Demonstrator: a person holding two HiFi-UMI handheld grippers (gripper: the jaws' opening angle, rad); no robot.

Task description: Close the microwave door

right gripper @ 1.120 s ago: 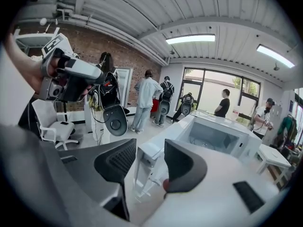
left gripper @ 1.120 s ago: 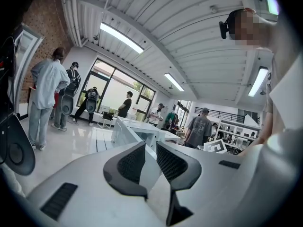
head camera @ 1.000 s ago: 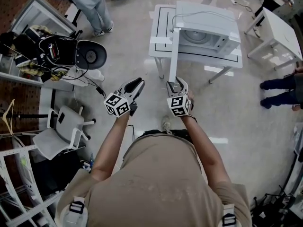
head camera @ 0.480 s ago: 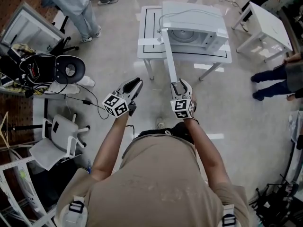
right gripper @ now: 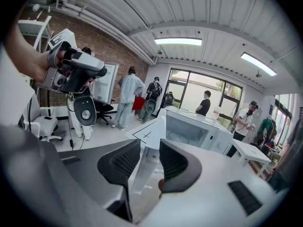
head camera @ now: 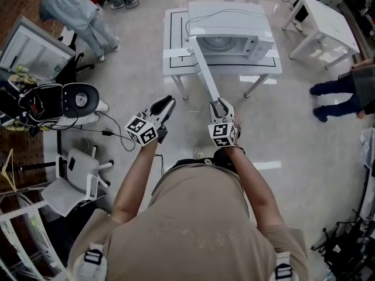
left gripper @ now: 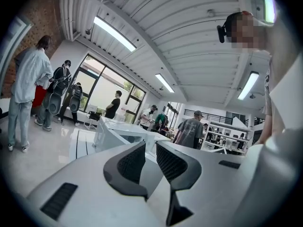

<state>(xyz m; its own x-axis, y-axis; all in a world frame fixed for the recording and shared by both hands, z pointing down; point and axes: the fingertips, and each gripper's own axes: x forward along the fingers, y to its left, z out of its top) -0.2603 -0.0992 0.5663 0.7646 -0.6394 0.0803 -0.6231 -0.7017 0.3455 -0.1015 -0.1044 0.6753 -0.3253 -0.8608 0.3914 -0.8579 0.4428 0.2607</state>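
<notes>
The microwave door (head camera: 205,74) stood swung wide out from the microwave (head camera: 231,37) on the white bench (head camera: 173,34), its free edge toward us. That edge lay between the jaws of the right gripper (head camera: 220,105), which had just been closing and looked pinched onto the panel. The left gripper (head camera: 166,103) hung just beside, jaws slightly apart, empty. We judged the grasp step about done. Next move: swing the door round its hinge to shut, without slipping off the thin edge.

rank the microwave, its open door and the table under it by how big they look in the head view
1. table
2. microwave
3. door, seen edge-on as a thin strip
</notes>
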